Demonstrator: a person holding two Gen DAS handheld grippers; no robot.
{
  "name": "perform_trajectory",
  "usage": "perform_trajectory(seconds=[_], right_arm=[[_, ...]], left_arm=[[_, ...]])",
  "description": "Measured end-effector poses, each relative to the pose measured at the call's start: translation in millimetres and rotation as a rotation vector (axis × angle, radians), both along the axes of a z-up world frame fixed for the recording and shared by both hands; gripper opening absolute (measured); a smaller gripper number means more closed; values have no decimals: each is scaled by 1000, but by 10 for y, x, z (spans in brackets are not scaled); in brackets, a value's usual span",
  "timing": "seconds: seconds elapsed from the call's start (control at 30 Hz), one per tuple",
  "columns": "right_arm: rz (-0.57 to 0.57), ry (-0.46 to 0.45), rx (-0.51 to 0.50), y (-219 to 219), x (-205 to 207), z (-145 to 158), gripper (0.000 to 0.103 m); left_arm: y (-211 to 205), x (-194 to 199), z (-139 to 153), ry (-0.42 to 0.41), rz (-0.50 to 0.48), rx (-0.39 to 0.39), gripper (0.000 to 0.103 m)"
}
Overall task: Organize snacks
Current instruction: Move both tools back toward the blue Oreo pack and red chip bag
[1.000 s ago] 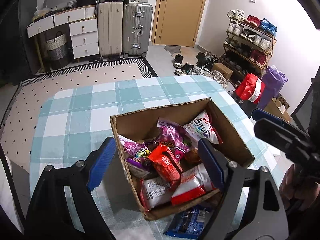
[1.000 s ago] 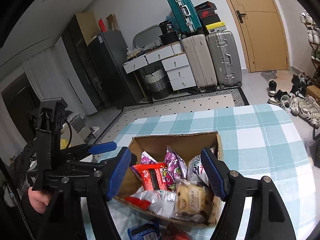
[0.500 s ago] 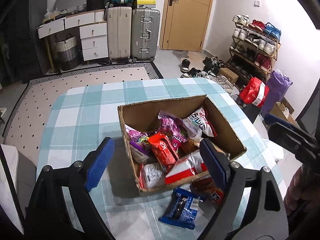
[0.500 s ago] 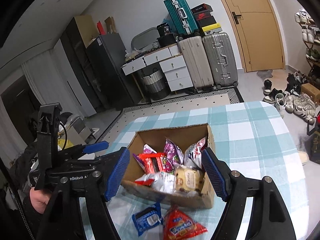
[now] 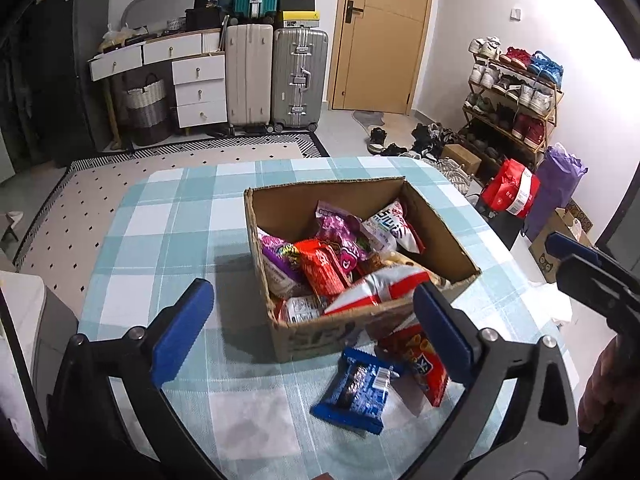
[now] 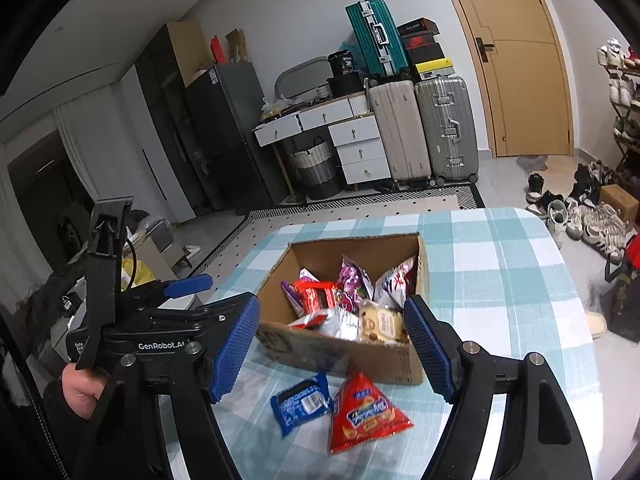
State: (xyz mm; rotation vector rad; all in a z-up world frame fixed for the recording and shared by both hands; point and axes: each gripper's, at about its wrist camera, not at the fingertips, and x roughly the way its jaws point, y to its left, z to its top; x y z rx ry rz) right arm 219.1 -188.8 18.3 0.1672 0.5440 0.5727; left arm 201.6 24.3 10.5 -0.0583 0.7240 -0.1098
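An open cardboard box [image 5: 440, 220] [image 6: 304, 344] sits on the blue-and-white checked table [image 5: 168, 240] and holds several snack packets. A blue packet [image 5: 354, 390] [image 6: 302, 402] and a red triangular chip bag [image 5: 422, 360] [image 6: 366, 414] lie on the cloth in front of the box. My left gripper [image 5: 314, 328] is open and empty, held above and before the box's near edge. My right gripper [image 6: 332, 354] is open and empty, above the two loose packets. The left gripper also shows at the left of the right wrist view [image 6: 188, 284].
The table ends close on the right, where a red bag [image 5: 510, 192] and a purple bag [image 5: 554, 188] stand on the floor. A shoe rack [image 5: 516, 96], suitcases [image 5: 276, 76] and drawers [image 5: 196, 88] line the far walls.
Both grippers have pulled back and up from the box. The blue packet and red chip bag in front of the box have come into view. Both stay open.
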Motion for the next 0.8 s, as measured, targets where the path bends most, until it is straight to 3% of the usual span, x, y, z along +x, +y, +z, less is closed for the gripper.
perform_trajectory(seconds=[0.43,0.8], right_arm=[[-14,12,-29,-108,-310,-239,88],[-18,63,-54,-101,-262,-632,90]], left_arm=[[-4,-259,-292,18,33,-20,102],[64,-283,-699,59,50,-50,102]])
